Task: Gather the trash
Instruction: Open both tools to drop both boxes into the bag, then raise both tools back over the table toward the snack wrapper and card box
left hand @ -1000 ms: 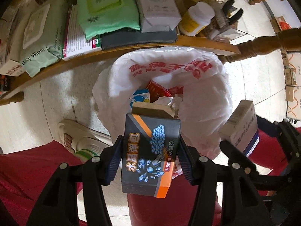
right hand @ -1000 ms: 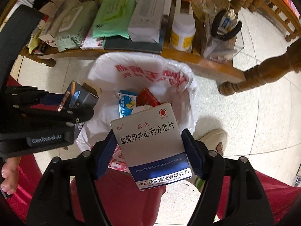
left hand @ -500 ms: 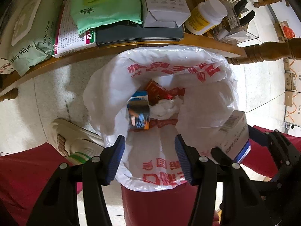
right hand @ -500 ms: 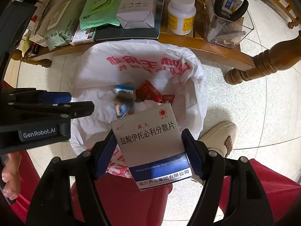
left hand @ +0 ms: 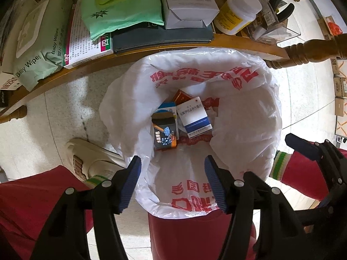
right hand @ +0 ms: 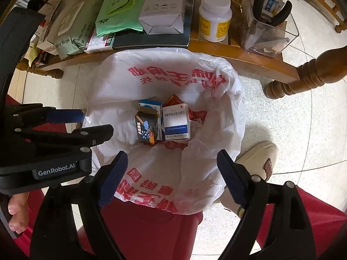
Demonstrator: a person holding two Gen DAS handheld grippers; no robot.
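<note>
A red bin lined with a white plastic bag (left hand: 245, 117) (right hand: 208, 99) with red print stands on the floor below both grippers. At its bottom lie a black box with blue crystals (left hand: 164, 134) (right hand: 145, 130), a white and blue medicine box (left hand: 194, 117) (right hand: 175, 122), a light blue box (right hand: 149, 106) and a red box (left hand: 182, 96). My left gripper (left hand: 172, 184) hangs over the bag's near rim, its jaws opening with nothing between them. My right gripper (right hand: 170, 178) also points down over the bag, jaws opening and empty.
A low wooden shelf (left hand: 151, 49) beyond the bin carries baby wipes packs (left hand: 39, 49), a green wipes pack (left hand: 121, 6), a white carton (left hand: 186, 2), a pill bottle (left hand: 238, 10) and a clear holder with pliers (right hand: 271, 17). A person's red trouser legs and cream slippers (left hand: 91, 162) flank the bin. A turned wooden leg (right hand: 303, 75) stands right.
The left gripper let go of the black box, then the right let go of the white and blue box; both fell into the bag. Both grippers now stand wider and empty.
</note>
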